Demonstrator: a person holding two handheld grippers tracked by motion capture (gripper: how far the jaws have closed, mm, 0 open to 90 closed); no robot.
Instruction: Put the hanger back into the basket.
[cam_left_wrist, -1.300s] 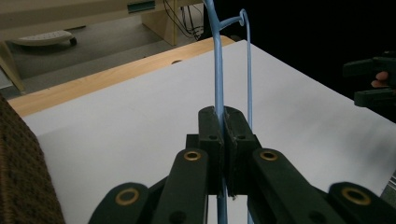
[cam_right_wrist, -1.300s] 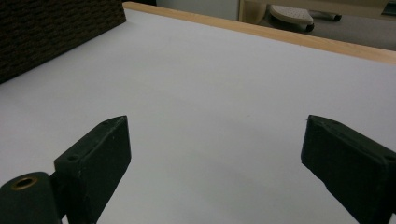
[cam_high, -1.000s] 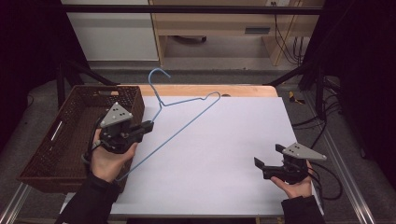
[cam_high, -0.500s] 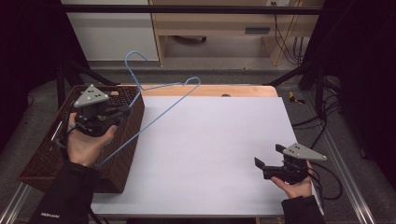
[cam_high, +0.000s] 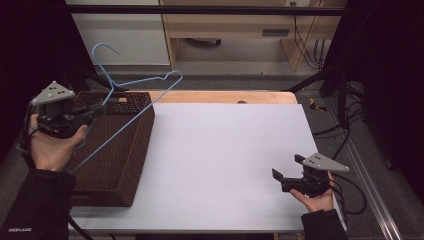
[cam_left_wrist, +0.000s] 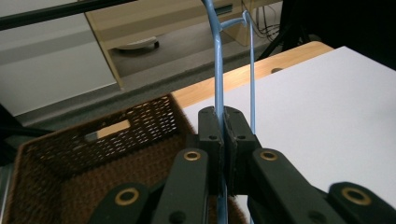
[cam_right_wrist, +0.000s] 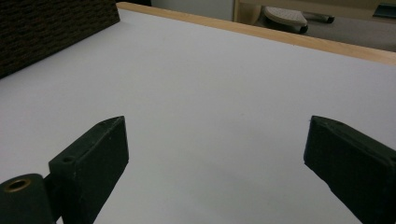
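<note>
A light blue wire hanger (cam_high: 131, 104) hangs in the air over the brown wicker basket (cam_high: 131, 165) at the table's left side. My left gripper (cam_high: 98, 111) is shut on one of its wires; in the left gripper view the blue hanger (cam_left_wrist: 217, 70) runs up from between the closed jaws of that gripper (cam_left_wrist: 223, 135). My right gripper (cam_high: 286, 175) rests low over the white table (cam_high: 225, 150) at the front right, jaws wide apart and empty. In the right gripper view that gripper (cam_right_wrist: 215, 154) shows bare tabletop between the jaws.
The wicker basket (cam_left_wrist: 74, 158) looks empty inside. A wooden strip (cam_high: 225, 96) edges the table's far side. Beyond it stand a wooden cabinet (cam_high: 230, 30) and black frame posts (cam_high: 330, 75). Cables (cam_high: 350, 195) trail at the right of the table.
My left gripper has carried the hanger left and upward, from over the table's left part to above the basket. The right gripper has stayed put.
</note>
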